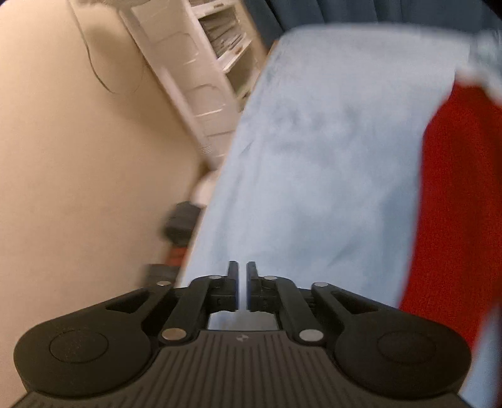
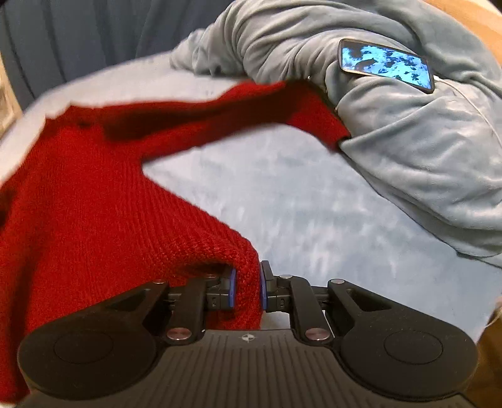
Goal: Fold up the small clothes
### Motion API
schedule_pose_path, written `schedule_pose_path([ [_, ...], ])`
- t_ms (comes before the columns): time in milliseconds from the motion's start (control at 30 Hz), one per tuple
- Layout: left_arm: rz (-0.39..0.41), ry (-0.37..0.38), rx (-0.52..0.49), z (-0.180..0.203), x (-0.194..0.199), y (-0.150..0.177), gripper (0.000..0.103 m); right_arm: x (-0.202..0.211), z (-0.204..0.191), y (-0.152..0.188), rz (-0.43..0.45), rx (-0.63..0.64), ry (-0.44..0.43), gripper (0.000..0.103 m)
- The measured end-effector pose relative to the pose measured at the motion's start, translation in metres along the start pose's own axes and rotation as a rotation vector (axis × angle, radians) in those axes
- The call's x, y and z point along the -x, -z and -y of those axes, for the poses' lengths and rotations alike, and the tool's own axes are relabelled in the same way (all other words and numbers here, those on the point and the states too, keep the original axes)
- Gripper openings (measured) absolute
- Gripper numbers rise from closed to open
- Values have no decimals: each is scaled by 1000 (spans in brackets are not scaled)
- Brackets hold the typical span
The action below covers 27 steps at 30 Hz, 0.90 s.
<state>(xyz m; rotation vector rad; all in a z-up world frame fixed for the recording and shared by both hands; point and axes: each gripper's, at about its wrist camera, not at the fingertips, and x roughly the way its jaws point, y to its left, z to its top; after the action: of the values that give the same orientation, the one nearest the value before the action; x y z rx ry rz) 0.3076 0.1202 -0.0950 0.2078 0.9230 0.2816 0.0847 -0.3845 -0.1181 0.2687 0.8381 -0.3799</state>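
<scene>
one red knit sweater (image 2: pixel 78 204) on a light blue bed sheet (image 2: pixel 282 204), lower corner pinched in the right gripper (image 2: pixel 247 284): blue pads closed on a fold of the knit, cloth bunched between them and hanging below. the rest of the sweater spreads away to the left in the right wrist view, one sleeve (image 2: pixel 251 103) stretched toward a crumpled grey-blue blanket (image 2: pixel 408 141), its cuff end touching the blanket edge

one phone (image 2: pixel 387 64) with its screen lit lies on top of the blanket

left gripper (image 1: pixel 241 284): jaws nearly together, only a thin slit between the pads, nothing in them. it sits above bare sheet near the bed's left edge. the sweater (image 1: pixel 455 204) is well off to its right in that view, not touching it

left wrist view is motion-blurred. one white shelf unit (image 1: pixel 200 72) against a beige wall (image 1: pixel 78 157), dark blue curtain (image 1: pixel 282 15) behind the bed, a few dark items (image 1: pixel 180 222) on the floor beside the bed, too blurred to identify
</scene>
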Motion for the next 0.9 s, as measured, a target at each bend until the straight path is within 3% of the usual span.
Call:
schedule_pose_path([
  [33, 29, 71, 19, 0, 13, -2, 38, -1, 2, -2, -3, -7, -12, 15],
  [67, 54, 115, 12, 5, 26, 1, 77, -2, 2, -3, -11, -9, -22, 15],
  [100, 76, 139, -19, 18, 40, 10, 93, -4, 3, -3, -14, -8, -23, 15],
  [133, 103, 151, -56, 33, 54, 23, 102, -5, 4, -3, -16, -11, -25, 15],
  [200, 134, 239, -161, 69, 79, 55, 102, -6, 9, -6, -9, -50, -29, 15],
  [333, 83, 542, -327, 139, 122, 133, 103, 0, 19, -25, 58, -100, 1, 14],
  [400, 102, 604, -399, 172, 137, 158, 103, 2, 23, -43, 94, -94, 4, 14],
  [500, 91, 607, -492, 227, 140, 180, 103, 2, 26, -61, 105, -93, -12, 14],
  [567, 95, 508, -590, 263, 128, 193, 103, 0, 27, -65, 108, -79, -12, 14],
  [633, 79, 399, -622, 278, 110, 205, 103, -1, 29, -67, 104, -77, -15, 14],
  [767, 52, 464, -581, 270, 104, 204, 103, -5, 39, -68, 82, -115, -35, 14],
  [833, 53, 560, -595, 266, 110, 205, 103, -8, 39, -69, 79, -123, -39, 14],
  [900, 89, 512, -642, 273, 109, 211, 103, -8, 39, -71, 79, -131, -47, 14],
])
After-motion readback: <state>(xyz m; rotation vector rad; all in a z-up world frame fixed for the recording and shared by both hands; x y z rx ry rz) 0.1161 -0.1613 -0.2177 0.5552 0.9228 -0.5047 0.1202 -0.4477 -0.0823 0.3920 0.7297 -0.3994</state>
